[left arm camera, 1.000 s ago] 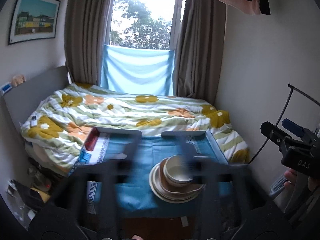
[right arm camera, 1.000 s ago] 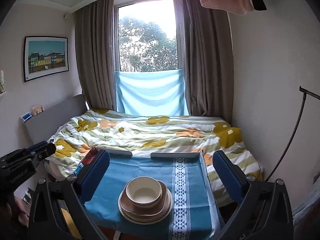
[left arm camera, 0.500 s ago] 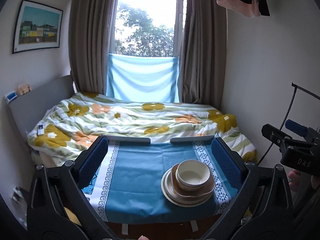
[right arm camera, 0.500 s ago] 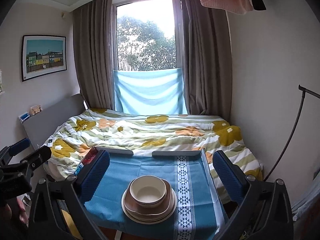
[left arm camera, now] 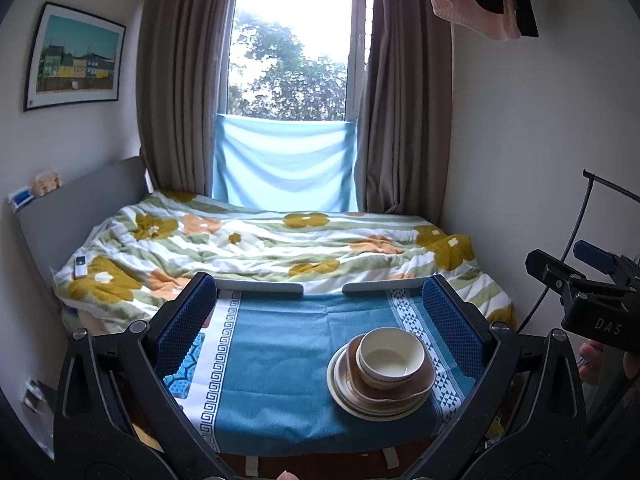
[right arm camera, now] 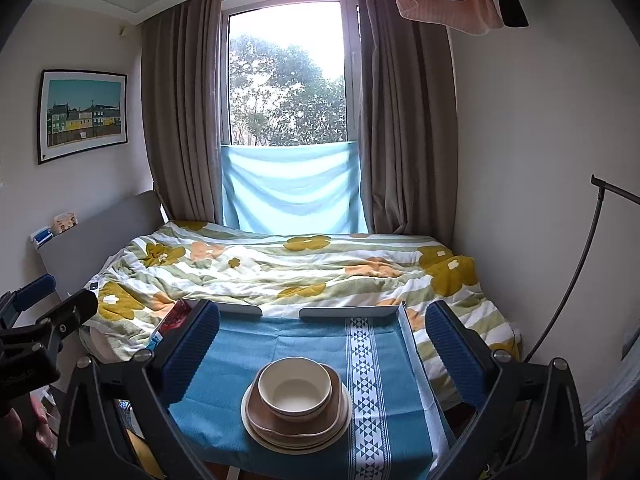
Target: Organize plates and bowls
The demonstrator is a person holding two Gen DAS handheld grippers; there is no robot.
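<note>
A stack of dishes stands on a small table under a blue cloth [right arm camera: 216, 372]. A cream bowl [right arm camera: 295, 390] sits on top, in a brown squarish dish [right arm camera: 338, 408] that rests on cream plates [right arm camera: 256, 430]. My right gripper [right arm camera: 323, 312] is open and empty, and the stack lies centred below and ahead of it. My left gripper [left arm camera: 320, 284] is also open wide and empty. In its view the bowl [left arm camera: 390, 356] and plates [left arm camera: 344, 396] lie low and close to the right finger [left arm camera: 448, 324], touching nothing.
Beyond the table is a bed with a flowered quilt [left arm camera: 280, 244], then curtains and a window. A remote [left arm camera: 81, 267] lies on the quilt at the left. A wall and a thin black lamp stand [right arm camera: 576, 276] close off the right side. A red packet [right arm camera: 176, 316] sits at the table's far left corner.
The left gripper's jaws have spread wider and its view has gone from blurred to sharp. The right gripper and the stack have stayed put.
</note>
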